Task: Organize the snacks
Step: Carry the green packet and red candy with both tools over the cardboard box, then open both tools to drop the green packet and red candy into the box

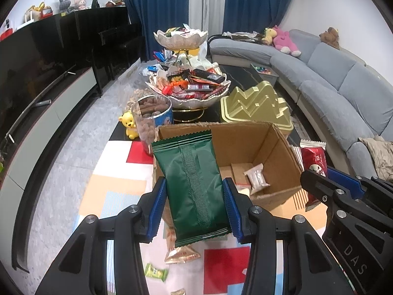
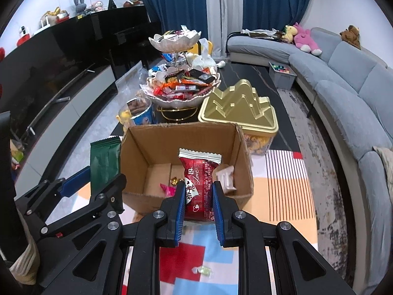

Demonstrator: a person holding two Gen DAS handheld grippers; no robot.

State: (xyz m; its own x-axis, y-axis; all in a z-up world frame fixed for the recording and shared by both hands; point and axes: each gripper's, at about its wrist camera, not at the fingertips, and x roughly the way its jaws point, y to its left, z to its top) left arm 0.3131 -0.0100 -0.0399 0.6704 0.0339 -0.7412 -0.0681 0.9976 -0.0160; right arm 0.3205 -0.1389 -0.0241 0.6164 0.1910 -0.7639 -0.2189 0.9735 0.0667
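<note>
I hold a snack in each hand now. My left gripper has its fingers pinching the green packet by its sides, and my right gripper has its fingers pinching the red packet the same way. Both packets hang just in front of the open cardboard box, which sits on the colorful mat and already has a few small snacks in the bottom. I think the next job is to drop both packets into the box — and that is where things could go wrong. The green packet is tall and slippery-looking, so it could bump the box wall and fall outside. My two grippers are close together, so they might knock into each other. The glass jar and gold tin stand right behind the box — a big push could hit them.
</note>
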